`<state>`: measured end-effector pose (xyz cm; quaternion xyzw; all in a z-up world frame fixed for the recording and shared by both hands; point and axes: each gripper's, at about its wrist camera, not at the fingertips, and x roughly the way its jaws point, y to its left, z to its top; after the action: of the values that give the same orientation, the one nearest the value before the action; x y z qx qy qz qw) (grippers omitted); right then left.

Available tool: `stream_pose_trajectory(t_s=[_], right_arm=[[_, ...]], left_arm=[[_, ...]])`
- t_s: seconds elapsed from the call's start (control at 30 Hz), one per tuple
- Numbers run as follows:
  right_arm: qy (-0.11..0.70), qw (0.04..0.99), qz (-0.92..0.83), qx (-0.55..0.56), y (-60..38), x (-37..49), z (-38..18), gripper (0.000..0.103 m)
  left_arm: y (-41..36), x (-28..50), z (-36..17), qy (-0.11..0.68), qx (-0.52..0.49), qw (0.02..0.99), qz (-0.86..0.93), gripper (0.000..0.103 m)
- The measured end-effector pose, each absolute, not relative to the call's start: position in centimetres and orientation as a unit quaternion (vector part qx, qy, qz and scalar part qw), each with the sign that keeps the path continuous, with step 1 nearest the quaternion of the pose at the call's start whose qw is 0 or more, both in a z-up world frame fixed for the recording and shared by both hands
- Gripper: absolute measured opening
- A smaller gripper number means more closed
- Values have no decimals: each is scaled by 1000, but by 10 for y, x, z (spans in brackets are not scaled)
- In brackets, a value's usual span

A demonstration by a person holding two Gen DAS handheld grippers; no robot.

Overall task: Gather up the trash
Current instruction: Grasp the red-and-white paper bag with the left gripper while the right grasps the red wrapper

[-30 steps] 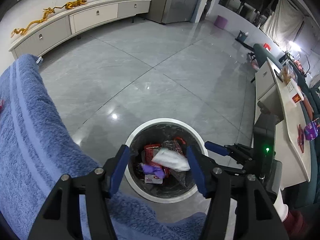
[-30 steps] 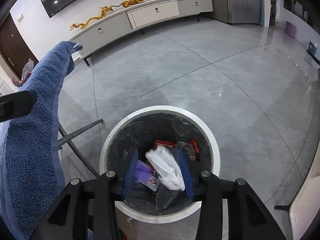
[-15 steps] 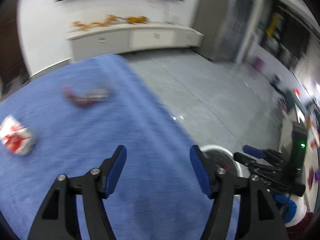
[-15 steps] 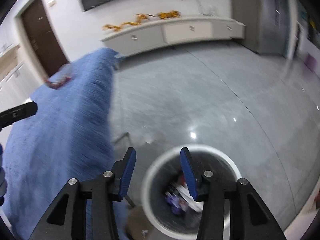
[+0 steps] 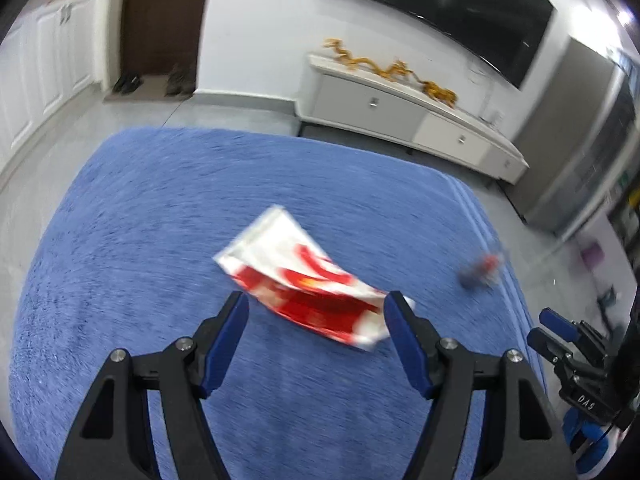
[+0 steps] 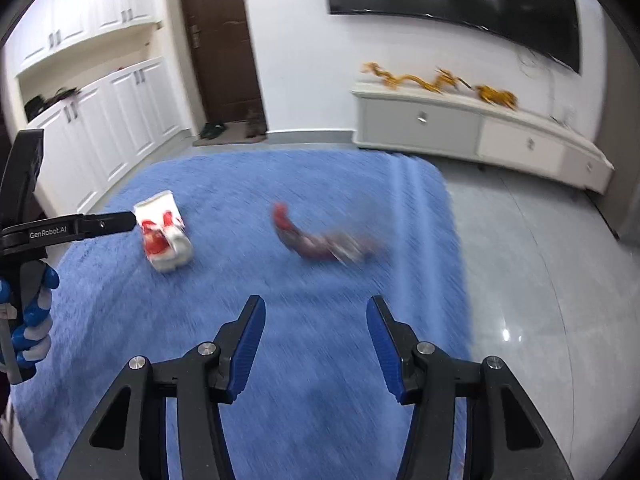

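A red and white wrapper (image 5: 304, 280) lies flat on the blue towel-covered surface (image 5: 160, 220), just beyond my left gripper (image 5: 316, 308), which is open and holds nothing. The right wrist view shows the same wrapper (image 6: 164, 236) beside the left gripper's fingertip (image 6: 120, 220). A blurred dark red crumpled wrapper (image 6: 320, 242) lies ahead of my right gripper (image 6: 316, 308). That gripper's jaws are opening with nothing between them. The crumpled wrapper (image 5: 478, 272) sits near the towel's right edge in the left view. The trash bin is out of view.
A low white cabinet (image 6: 480, 132) with golden dragon figures stands along the far wall under a dark screen. A brown door (image 6: 220, 40) and white cupboards (image 6: 100, 128) are at the left. Glossy grey floor (image 6: 540, 260) lies to the right of the towel.
Both views have swung from the trash bin up to the blue surface. The white crumpled piece seen between the jaws over the bin is gone, and both pairs of jaws stand wider.
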<state>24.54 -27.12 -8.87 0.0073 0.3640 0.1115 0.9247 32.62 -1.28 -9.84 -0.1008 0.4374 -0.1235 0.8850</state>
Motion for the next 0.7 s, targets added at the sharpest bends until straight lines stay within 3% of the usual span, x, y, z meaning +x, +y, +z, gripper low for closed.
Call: stream_pose_trajectory(t_s=[0.37, 0.4, 0.47, 0.53, 0.57, 0.7], right_arm=[[377, 917, 131, -16, -234, 319, -109, 51], [379, 916, 130, -12, -235, 321, -111, 49], [387, 913, 131, 0, -240, 326, -117, 27], [384, 914, 130, 9, -246, 325, -117, 17], [380, 915, 133, 17, -250, 321, -115, 12], [371, 918, 137, 26, -262, 301, -109, 10]], left_arm=[[7, 380, -129, 484, -192, 845, -124, 66], [4, 384, -132, 487, -201, 841, -121, 61], [3, 392, -133, 488, -212, 839, -115, 48], [2, 396, -134, 491, -226, 833, -120, 16], [1, 397, -136, 494, -236, 828, -123, 15], [-9, 388, -126, 483, -223, 837, -131, 9]])
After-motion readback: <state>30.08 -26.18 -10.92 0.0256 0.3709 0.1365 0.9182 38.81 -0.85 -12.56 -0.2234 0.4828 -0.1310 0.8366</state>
